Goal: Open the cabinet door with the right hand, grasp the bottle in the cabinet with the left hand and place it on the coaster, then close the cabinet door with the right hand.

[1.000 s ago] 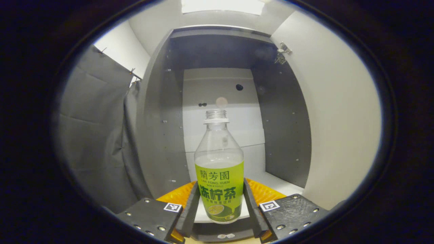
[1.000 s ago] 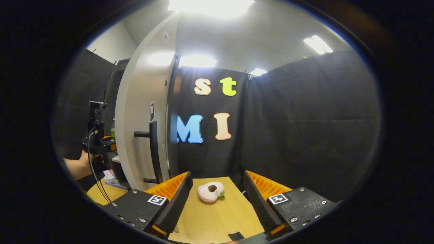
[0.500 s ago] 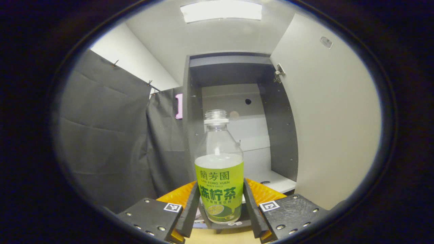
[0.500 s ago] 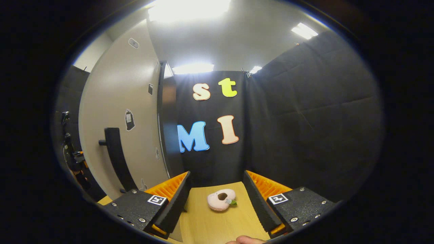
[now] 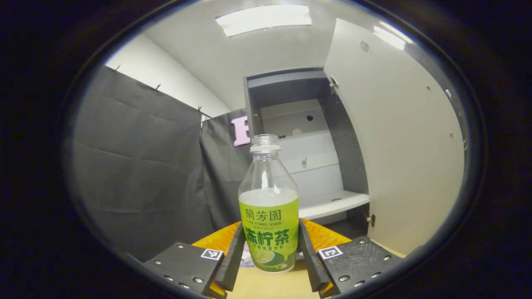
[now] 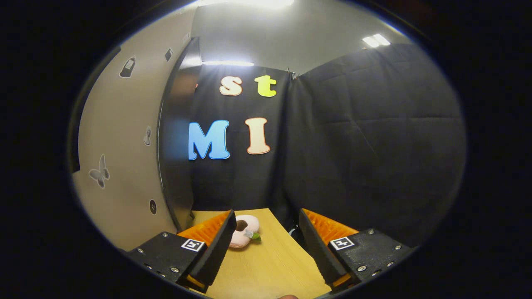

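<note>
The bottle (image 5: 269, 207) stands upright in the left claw (image 5: 269, 253), both fingers pressing its sides, out in front of the cabinet (image 5: 307, 137). The cabinet door (image 5: 399, 141) is wide open. The right claw (image 6: 264, 245) is released above the counter (image 6: 270, 270), near a pink coaster (image 6: 245, 231).

Recording booth in a lab, black cloth walls (image 6: 374, 137) beyond the right tongs (image 6: 266, 249), ceiling strip light (image 5: 264, 18), wooden bench (image 6: 270, 270) below

Bright ceiling light panel (image 5: 264, 19) overhead, glare washing out the top of the right gripper view, dim black cloth walls, strong fisheye bending at edges, sharp focus
</note>
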Motion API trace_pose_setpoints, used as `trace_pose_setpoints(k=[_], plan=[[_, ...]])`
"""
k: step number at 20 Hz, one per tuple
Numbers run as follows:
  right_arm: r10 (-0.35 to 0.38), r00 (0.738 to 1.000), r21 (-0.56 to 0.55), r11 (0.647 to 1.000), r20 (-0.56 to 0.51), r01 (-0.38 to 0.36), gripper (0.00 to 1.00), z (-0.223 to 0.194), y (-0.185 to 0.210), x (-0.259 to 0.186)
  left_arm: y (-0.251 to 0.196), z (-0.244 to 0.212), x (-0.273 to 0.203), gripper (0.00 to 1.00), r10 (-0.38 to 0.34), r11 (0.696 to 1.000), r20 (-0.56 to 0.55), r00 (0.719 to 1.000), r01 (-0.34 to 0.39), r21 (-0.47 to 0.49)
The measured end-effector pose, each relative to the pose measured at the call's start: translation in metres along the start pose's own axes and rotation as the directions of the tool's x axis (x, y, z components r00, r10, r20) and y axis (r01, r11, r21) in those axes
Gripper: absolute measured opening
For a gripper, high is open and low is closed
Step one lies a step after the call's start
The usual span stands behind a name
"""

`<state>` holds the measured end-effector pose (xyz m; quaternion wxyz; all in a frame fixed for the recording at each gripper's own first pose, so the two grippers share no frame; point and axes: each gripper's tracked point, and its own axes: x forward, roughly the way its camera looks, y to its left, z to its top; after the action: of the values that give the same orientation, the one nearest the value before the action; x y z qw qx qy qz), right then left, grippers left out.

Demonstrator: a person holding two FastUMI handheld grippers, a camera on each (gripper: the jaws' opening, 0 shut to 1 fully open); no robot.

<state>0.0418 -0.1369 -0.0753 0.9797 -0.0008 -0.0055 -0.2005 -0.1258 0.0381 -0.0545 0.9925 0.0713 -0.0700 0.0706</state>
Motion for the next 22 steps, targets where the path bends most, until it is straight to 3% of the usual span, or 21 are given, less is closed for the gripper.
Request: trace_pose_setpoints(k=[4,8,11,14,16,17,22], plan=[[0.028,0.996,-0.065,0.997,-0.087,-0.034,0.94,-0.064,0.019,-0.003,-0.019,-0.063,-0.039,0.68,-0.006,1.0,-0.013,1.0,0.006,0.001],[0.054,0.989,-0.108,0.992,-0.135,-0.069,0.94,-0.1,0.039,-0.01,-0.022,-0.123,-0.078,0.68,0.024,0.996,0.002,1.0,-0.024,-0.084],[0.071,0.985,-0.2,0.974,-0.155,-0.101,0.93,-0.138,0.05,-0.016,-0.024,-0.195,-0.096,0.68,0.03,0.998,-0.071,0.997,-0.034,-0.052],[0.119,0.964,-0.256,0.95,-0.236,-0.18,0.95,-0.179,0.066,-0.029,-0.037,-0.248,-0.115,0.68,0.007,0.998,-0.123,0.992,-0.015,-0.065],[0.178,0.955,-0.234,0.944,-0.236,-0.234,0.95,-0.184,0.081,-0.034,-0.041,-0.265,-0.123,0.73,-0.006,0.998,-0.134,0.991,-0.003,-0.065],[0.187,0.955,-0.239,0.94,-0.232,-0.243,0.95,-0.184,0.082,-0.035,-0.043,-0.269,-0.124,0.71,-0.014,0.997,-0.134,0.991,0.004,-0.074],[0.168,0.949,-0.249,0.939,-0.268,-0.237,0.95,-0.194,0.078,-0.03,-0.043,-0.283,-0.126,0.68,-0.014,0.997,-0.161,0.987,0.0,-0.081]])
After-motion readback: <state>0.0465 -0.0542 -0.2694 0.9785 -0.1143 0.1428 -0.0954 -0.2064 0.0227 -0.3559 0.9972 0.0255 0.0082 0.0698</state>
